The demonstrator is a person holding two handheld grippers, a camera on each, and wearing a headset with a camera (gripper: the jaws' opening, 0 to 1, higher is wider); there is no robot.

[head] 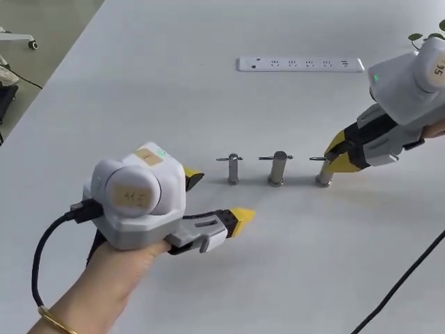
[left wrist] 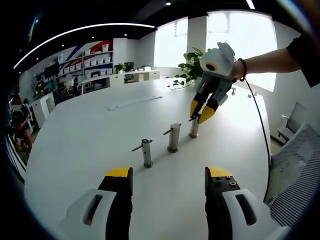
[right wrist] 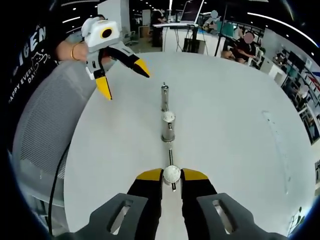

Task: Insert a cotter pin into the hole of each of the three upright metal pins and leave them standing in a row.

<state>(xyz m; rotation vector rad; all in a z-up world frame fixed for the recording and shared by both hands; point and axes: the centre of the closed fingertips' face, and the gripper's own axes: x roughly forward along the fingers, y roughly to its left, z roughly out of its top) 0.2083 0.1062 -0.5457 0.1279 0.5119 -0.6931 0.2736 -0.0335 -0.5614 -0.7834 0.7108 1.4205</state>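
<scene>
**Hand poses.** The left gripper (head: 217,195) is held in the person's left hand (head: 115,268) low over the white table (head: 139,83). It points at the row of pins from the near left. Its yellow-tipped jaws stand wide apart with nothing between them. A gold bangle (head: 52,321) circles the wrist, and a black cable (head: 42,243) leaves the gripper's rear. The right gripper (head: 331,156) slants down from the upper right. Its jaws are drawn in against the head of the right metal pin (head: 324,174). In the right gripper view that round head sits pinched between the two yellow tips.

**Task objects.** The left metal pin (head: 233,172), middle metal pin (head: 277,170) and right metal pin stand upright in a row near the table's centre, apart from one another. A cotter pin (head: 229,158) lies crosswise through the top of each.

**Writing.** The tan sticker (head: 132,197) on the left gripper bears handwritten marks that cannot be read. On the black sleeve (right wrist: 30,55) in the right gripper view, the word "EVERY" is legible.

**Surroundings.** A white power strip (head: 300,65) lies beyond the row, and plant leaves (head: 424,35) show at the far right.
</scene>
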